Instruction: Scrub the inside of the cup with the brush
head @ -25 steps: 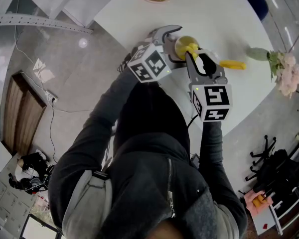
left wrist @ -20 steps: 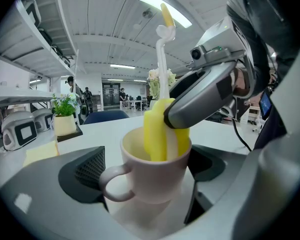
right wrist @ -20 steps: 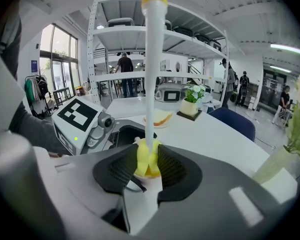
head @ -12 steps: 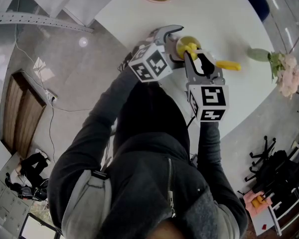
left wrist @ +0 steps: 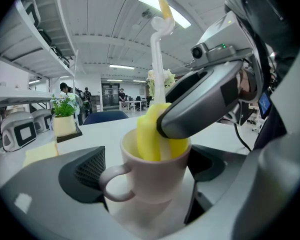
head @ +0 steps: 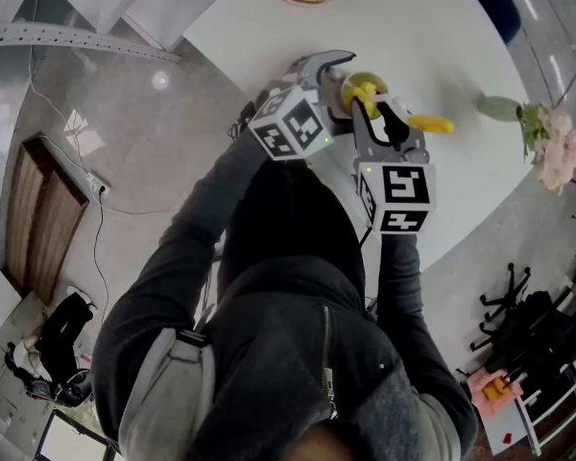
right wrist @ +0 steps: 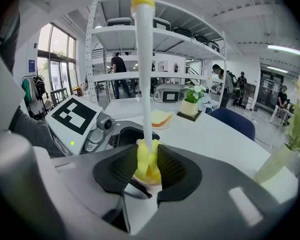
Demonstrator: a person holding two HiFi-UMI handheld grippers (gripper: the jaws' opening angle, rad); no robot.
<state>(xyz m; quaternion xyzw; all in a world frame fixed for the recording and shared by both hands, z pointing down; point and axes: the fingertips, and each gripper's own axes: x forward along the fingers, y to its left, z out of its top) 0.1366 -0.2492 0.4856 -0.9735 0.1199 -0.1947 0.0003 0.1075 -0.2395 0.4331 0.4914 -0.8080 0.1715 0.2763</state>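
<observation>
Left gripper (head: 338, 83): arm stretched forward, clamped on cup (left wrist: 151, 176), upper centre of frame
Right gripper (right wrist: 149, 170): gripping brush (right wrist: 142, 74), yellow head inside cup, handle upright

White table (head: 442, 27) under the fingers (right wrist: 174, 172). Grey floor (head: 125, 142) lies left of it. Beyond the fingers: white shelving (right wrist: 160, 34), potted plant (right wrist: 192, 101), blue chair (right wrist: 232, 121). Windows (right wrist: 57, 59) far to their left. Strip light (right wrist: 287, 49) lit on the ceiling, upper right. Flower vase (head: 499, 105) on the table, right of the fingers.
</observation>
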